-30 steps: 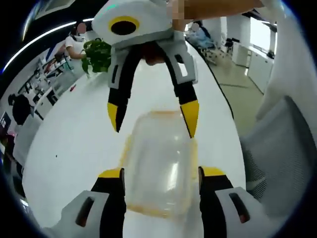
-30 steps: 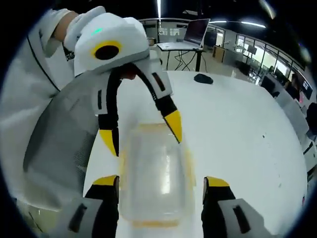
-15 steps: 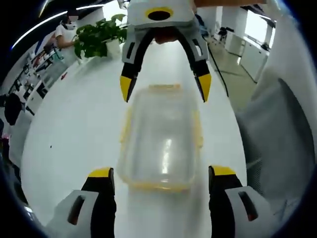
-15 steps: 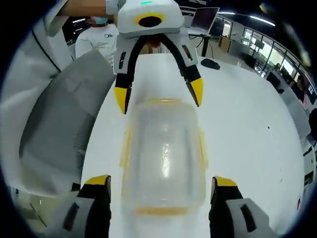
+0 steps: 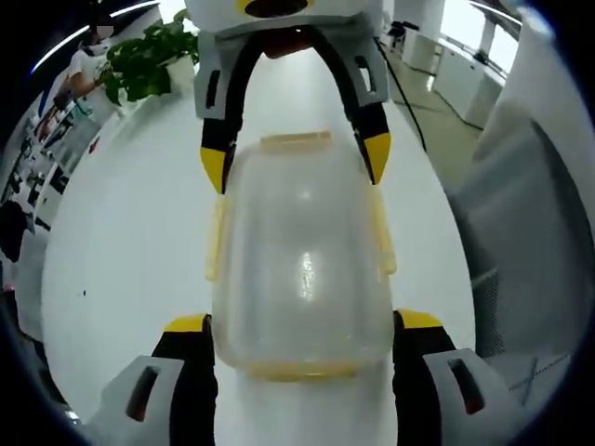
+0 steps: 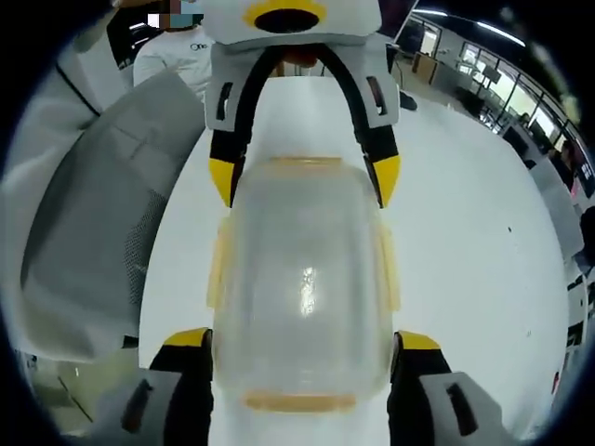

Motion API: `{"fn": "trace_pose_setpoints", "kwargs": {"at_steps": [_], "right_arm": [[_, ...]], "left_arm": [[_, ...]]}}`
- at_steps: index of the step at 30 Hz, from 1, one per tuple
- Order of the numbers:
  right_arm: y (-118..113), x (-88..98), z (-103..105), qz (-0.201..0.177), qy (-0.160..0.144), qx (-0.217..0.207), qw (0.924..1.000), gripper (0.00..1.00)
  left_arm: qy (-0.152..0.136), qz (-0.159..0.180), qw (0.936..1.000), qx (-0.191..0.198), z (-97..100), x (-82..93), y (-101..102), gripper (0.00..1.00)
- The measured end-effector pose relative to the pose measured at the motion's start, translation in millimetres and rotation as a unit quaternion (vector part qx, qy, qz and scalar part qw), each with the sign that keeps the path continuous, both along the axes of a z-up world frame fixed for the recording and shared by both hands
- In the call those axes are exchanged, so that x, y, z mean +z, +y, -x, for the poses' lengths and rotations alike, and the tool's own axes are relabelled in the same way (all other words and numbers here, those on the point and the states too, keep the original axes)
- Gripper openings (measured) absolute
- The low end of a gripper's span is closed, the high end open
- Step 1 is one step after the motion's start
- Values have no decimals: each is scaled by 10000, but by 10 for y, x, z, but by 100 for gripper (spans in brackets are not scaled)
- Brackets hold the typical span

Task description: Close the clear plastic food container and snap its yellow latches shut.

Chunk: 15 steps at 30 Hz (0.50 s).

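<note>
On the white table (image 5: 121, 242), the clear rectangular plastic container with yellow latches (image 5: 299, 251) sits between both spread-open grippers: left gripper (image 5: 297, 327) at 6 o'clock, right gripper (image 5: 296, 160) at 12.

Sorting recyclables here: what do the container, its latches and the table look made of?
The container looks like clear, slightly frosted plastic with a glossy glare spot. Its latches look like opaque yellow plastic. The table is smooth and white, probably laminate, though that is uncertain.
</note>
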State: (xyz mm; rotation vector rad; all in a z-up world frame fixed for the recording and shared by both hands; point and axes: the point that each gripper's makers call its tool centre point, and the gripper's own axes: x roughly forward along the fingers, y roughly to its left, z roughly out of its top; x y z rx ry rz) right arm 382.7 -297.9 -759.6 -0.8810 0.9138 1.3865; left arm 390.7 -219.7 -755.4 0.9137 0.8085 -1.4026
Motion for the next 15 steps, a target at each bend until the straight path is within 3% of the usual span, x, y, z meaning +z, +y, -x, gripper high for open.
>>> {"fn": "trace_pose_setpoints", "kwargs": {"at_steps": [7, 15], "right_arm": [[59, -4, 33, 84, 1, 37, 10000, 77], [335, -6, 74, 91, 2, 32, 10000, 77]], "left_arm": [[-10, -22, 10000, 13, 30, -2, 58, 76], [-19, -69, 10000, 8, 63, -7, 341, 76]]}}
